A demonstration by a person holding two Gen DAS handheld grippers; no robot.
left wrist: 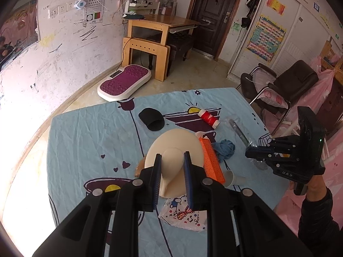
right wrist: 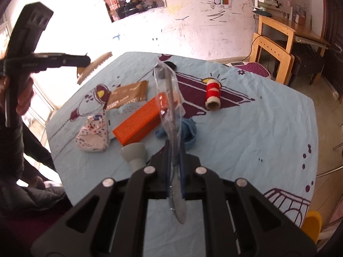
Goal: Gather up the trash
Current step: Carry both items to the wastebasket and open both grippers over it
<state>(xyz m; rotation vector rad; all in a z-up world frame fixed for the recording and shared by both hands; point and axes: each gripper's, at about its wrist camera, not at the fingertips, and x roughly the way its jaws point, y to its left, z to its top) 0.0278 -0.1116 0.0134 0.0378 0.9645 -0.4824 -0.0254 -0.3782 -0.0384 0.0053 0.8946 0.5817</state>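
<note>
1. While the left tool (left wrist: 172, 160) is clamped on a cream dustpan (left wrist: 174, 150) raised over the bench (left wrist: 85, 132), the right tool (right wrist: 174, 150) pinches a clear plastic wrapper (right wrist: 169, 98) held upright.
2. That wrapper looks feather-light, limp and slick; a pinch low on a bunched part should hold best.
3. Left on the bench: a brown snack wrapper (right wrist: 128, 96) and a printed bag (right wrist: 93, 136), both thin and crinkly, best taken by a raised edge.
4. An orange block (right wrist: 139, 122) looks rigid.

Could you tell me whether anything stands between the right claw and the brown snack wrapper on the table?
Yes. The right claw is shut on a clear plastic wrapper, and the orange block lies between it and the brown snack wrapper.
</note>
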